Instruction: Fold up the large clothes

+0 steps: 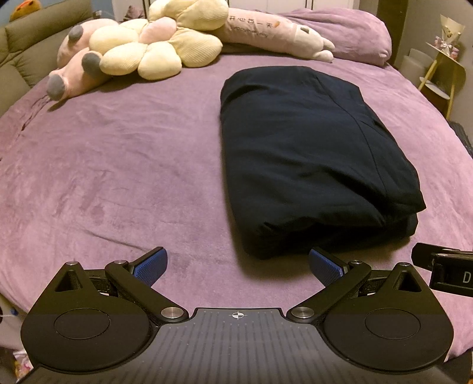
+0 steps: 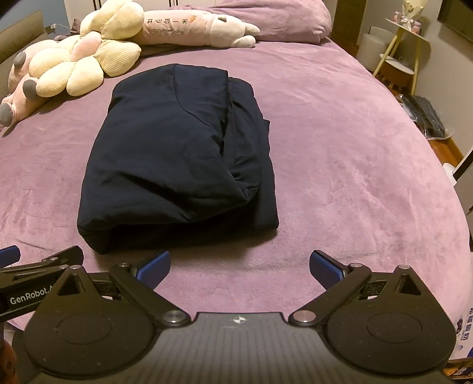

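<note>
Two claws hang over the near edge of the bed with the purple plush cover (image 1: 118,165). The left claw (image 1: 238,265) and right claw (image 2: 240,267) both stand spread wide, holding nothing. The dark navy folded garment (image 2: 177,153) lies flat mid-bed, just beyond both. Cream and pink plush toys (image 1: 139,56) rest near the headboard end.

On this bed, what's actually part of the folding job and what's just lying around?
Job:
- dark navy garment, already folded into a bundle on the purple bedspread
- left gripper and right gripper, both open, holding nothing

Lying about:
- yellow flower cushion
- pink plush toy
- long bolster with printed lettering
</note>
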`<state>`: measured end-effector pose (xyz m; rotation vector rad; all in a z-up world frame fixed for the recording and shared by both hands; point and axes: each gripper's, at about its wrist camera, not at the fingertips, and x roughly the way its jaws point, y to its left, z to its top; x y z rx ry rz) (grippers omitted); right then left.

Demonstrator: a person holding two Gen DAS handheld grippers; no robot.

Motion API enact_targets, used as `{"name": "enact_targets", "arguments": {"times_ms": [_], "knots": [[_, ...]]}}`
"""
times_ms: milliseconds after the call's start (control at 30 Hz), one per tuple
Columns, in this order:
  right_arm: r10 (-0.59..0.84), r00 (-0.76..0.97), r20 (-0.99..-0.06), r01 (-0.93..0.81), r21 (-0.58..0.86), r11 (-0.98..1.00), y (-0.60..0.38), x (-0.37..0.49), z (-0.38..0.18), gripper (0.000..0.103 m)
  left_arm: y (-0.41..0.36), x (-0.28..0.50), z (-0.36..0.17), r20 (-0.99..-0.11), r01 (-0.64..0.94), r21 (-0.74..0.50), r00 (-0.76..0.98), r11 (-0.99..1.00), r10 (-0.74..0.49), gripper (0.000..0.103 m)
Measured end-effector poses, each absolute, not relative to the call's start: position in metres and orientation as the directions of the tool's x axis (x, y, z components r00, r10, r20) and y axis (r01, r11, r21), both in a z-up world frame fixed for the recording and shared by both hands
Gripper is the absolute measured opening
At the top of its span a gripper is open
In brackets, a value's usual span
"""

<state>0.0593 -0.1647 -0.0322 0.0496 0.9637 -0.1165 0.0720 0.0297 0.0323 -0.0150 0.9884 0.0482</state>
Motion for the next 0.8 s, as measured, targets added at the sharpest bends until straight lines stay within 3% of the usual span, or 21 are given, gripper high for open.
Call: {"name": "enact_targets", "arguments": {"times_ms": [800], "knots": [[-0.076,0.572,-0.817,0.122,-0.007,0.992,-0.1659,0.0567,-0.0252,0.1,0.0212,0.0695,0.0363,-0.839,-0.017,0.018,0.544,1.0,0.024,0.103]]}}
